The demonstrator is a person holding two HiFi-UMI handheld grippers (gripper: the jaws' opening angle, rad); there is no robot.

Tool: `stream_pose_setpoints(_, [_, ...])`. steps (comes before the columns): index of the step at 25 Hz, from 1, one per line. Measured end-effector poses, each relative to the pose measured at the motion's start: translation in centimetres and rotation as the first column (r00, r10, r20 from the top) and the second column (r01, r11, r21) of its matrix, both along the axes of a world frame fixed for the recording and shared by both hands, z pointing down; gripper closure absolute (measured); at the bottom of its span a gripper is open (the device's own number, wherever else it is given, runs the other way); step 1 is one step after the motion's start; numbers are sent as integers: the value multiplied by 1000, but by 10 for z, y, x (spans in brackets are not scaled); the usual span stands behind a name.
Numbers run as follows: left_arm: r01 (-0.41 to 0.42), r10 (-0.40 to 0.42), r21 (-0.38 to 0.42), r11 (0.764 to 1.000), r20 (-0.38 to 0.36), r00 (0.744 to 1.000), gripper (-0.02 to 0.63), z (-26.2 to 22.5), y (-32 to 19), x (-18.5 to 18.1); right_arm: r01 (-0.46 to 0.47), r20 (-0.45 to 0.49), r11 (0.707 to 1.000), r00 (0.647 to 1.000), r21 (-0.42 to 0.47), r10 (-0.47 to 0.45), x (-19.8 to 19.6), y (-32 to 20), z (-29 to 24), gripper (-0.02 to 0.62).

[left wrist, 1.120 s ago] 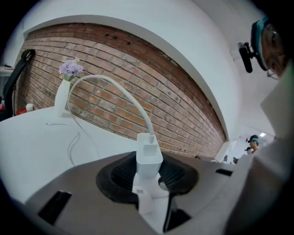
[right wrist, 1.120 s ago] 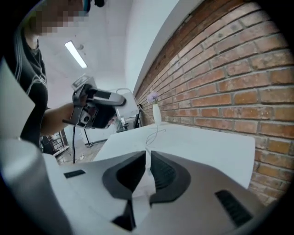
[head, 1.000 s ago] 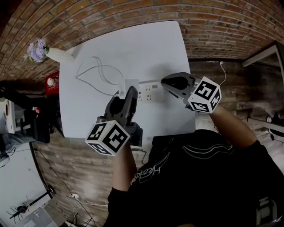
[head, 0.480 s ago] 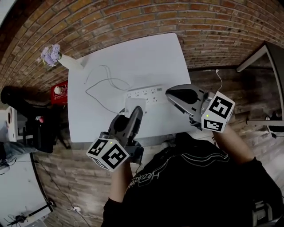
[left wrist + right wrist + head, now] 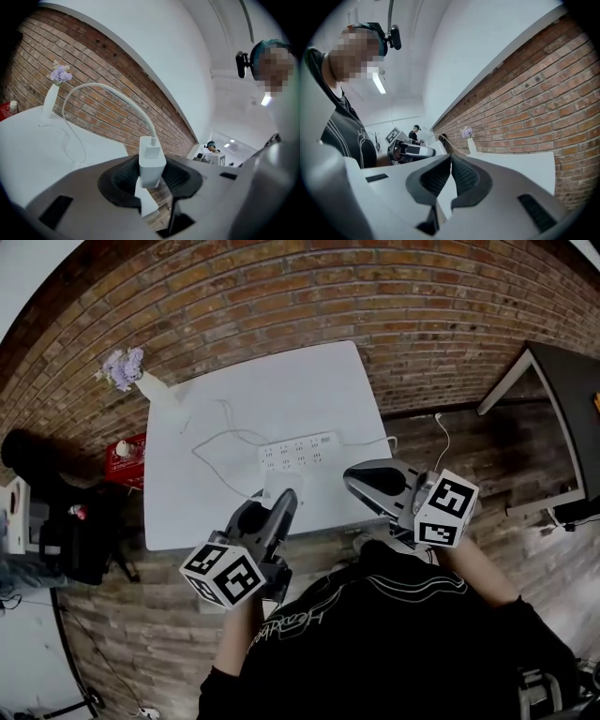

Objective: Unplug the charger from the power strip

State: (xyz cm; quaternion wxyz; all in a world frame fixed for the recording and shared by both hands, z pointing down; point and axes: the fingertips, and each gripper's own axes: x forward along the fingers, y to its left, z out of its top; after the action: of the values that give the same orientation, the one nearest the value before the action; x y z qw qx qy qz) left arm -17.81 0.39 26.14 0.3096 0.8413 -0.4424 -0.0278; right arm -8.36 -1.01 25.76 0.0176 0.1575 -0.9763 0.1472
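Pads [image 5: 123, 178], ribbed and black, clamp a blocky white charger [image 5: 151, 161].

We take this for a studio or lab: brick wall [image 5: 394, 296] up top, white table [image 5: 300, 390] mid-frame, plank floor [image 5: 141, 615] around.

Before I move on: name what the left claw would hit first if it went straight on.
Probably the brick wall: the left claw, shut on the charger, seems to point over the table; depth is unclear.
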Motion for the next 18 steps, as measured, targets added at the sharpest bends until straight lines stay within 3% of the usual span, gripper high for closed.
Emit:
stream_pose_setpoints(11, [-43,39,51,998,70,997,469,-2,28,-2,-19,-12,1000,1000,-16,19,-9,34,10,598])
stream_pose_setpoints(18, [-65,61,53,996,68,996,469,-1,32,-2,-45,-19,999,999,-31,44,-9,36,9,598])
